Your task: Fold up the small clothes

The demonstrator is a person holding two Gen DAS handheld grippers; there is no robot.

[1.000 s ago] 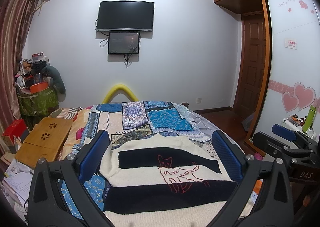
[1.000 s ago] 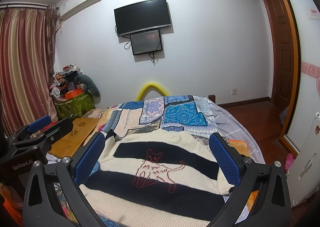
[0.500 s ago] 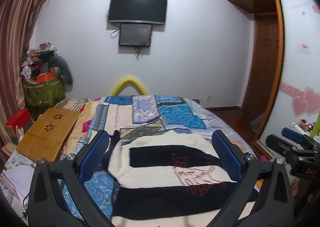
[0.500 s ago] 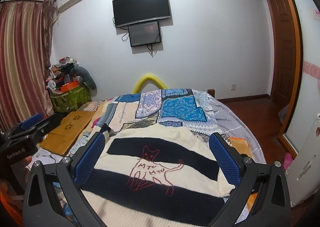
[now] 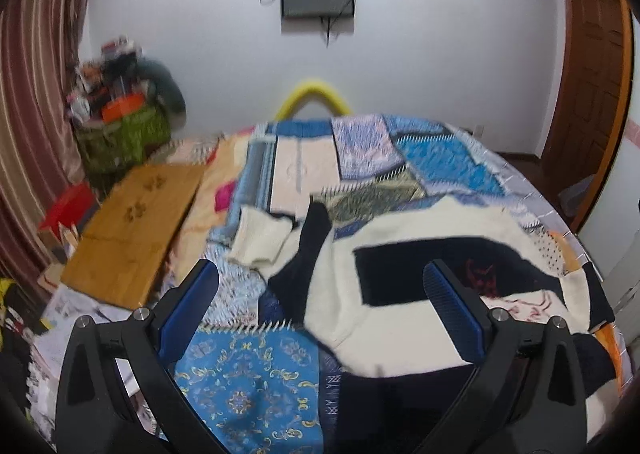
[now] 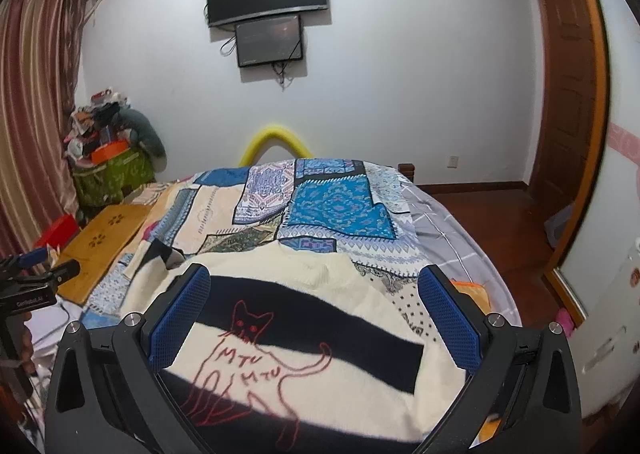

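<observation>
On the bed: cream-and-black striped sweater [image 6: 304, 338] lies spread flat over the patchwork quilt [image 6: 332, 210], red cat drawing facing up
Sleeve: one sleeve [image 5: 280, 242] sticks out to the left, pretty blurry
Left gripper [image 5: 320, 310]: jaws wide apart, holding nothing, above the sweater's left edge
Right gripper [image 6: 314, 314]: wide apart too, holding nothing, over the cat

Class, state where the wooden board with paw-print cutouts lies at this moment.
In both views the wooden board lies at the left, beside the patchwork blanket on the bed, in front of the green bag and next to a red box.
</observation>
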